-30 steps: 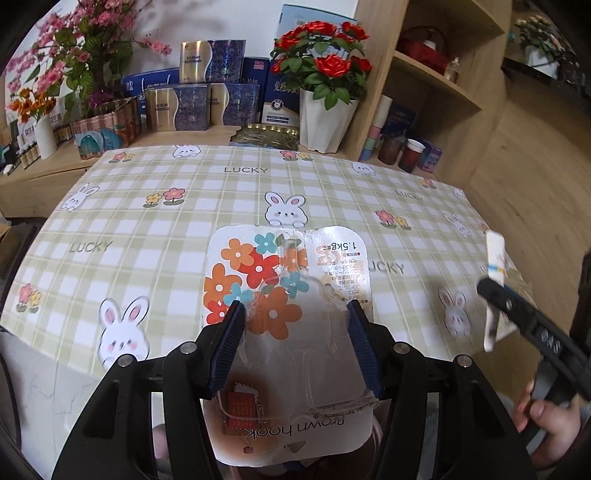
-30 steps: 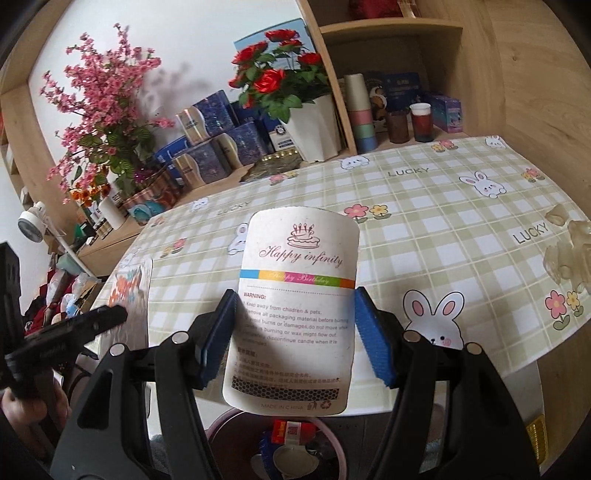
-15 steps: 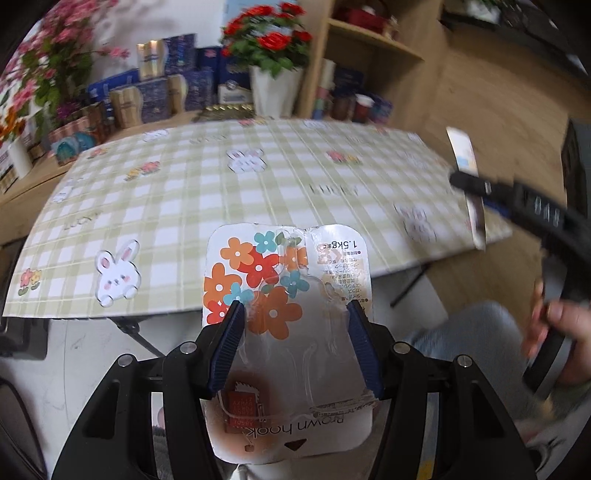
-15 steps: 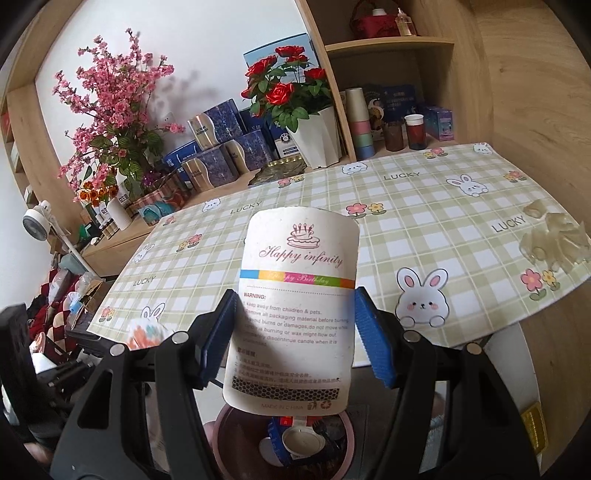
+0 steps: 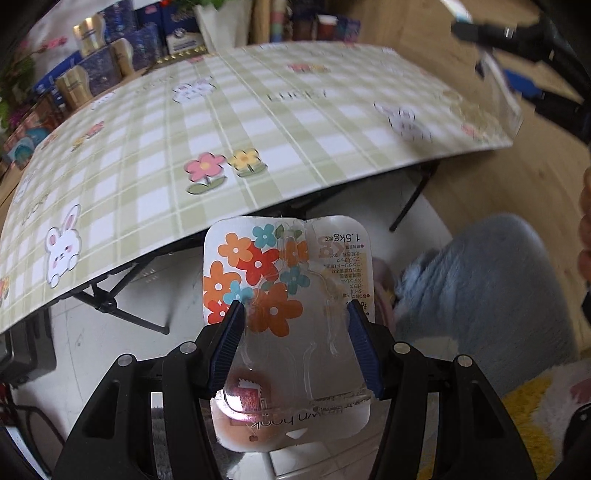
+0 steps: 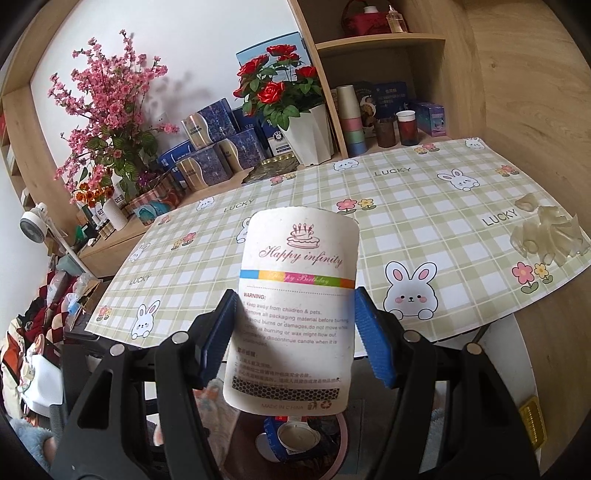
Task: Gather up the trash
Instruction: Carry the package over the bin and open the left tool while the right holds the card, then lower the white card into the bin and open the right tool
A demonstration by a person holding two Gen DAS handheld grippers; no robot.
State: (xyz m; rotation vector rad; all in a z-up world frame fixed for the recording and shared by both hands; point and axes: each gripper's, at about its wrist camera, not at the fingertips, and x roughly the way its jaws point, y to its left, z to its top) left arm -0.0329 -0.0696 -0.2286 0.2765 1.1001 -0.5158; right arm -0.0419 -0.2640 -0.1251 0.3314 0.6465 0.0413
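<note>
We have swung the left gripper (image 5: 295, 347) and its flowered pack (image 5: 288, 295) down past the worktop (image 5: 258, 122) edge. It now points floorward. The right gripper (image 6: 295, 339) has drawn its card (image 6: 295, 295) back over the bin (image 6: 295, 443).

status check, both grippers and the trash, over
Left gripper shut on flower package. Right gripper shut on candle card, above bin. Nothing blocking.

From my left wrist camera, the far table (image 5: 280, 122) and the boxes (image 5: 110, 62) behind it are motion-blurred. My right gripper (image 5: 491, 33) is cut off at the top right corner. In the right wrist camera, the card (image 6: 295, 310) I hold hides most of what is probably a bin (image 6: 295, 439), itself cropped by the bottom edge.
</note>
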